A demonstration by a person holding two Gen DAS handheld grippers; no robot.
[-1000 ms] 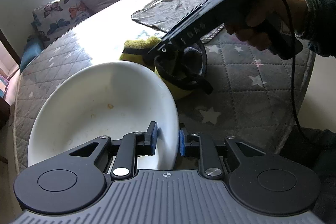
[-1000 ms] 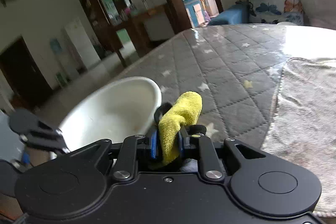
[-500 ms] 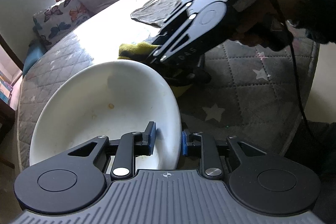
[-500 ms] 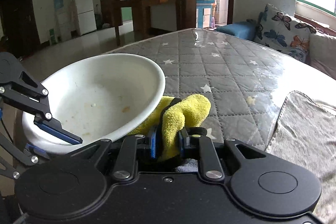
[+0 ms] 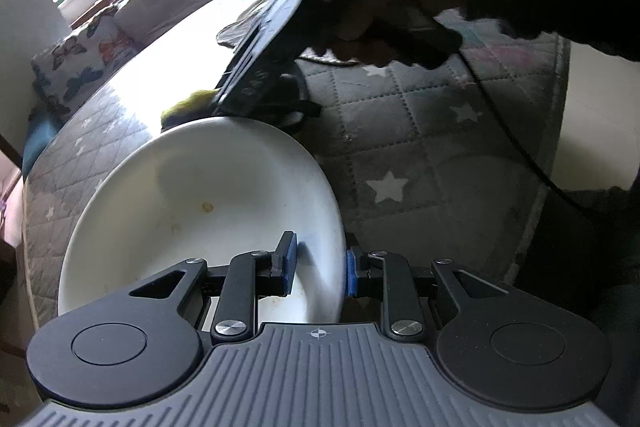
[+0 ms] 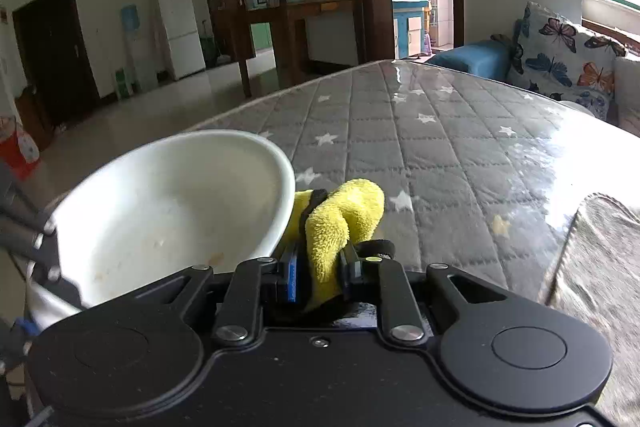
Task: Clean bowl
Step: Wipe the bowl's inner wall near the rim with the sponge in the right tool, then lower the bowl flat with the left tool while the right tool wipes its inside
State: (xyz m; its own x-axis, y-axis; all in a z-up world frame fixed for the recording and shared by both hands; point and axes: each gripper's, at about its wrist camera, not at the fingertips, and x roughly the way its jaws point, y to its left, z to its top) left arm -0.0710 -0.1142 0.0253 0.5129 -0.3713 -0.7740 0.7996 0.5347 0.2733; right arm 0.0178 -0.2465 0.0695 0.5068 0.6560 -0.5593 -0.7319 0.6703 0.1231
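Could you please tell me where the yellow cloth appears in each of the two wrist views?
Left wrist: the cloth peeks out just beyond the bowl's far rim, mostly hidden under the right gripper, upper centre-left.
Right wrist: the cloth is at centre, pinched between the right gripper fingers, right beside the bowl.
Shared landmark: the white bowl.

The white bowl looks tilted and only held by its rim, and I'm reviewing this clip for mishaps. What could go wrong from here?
1. The left gripper pinches only the rim of the white bowl; wiping pressure could twist it loose.
2. The yellow cloth in the right gripper sits outside the bowl; entering, it could knock the rim.
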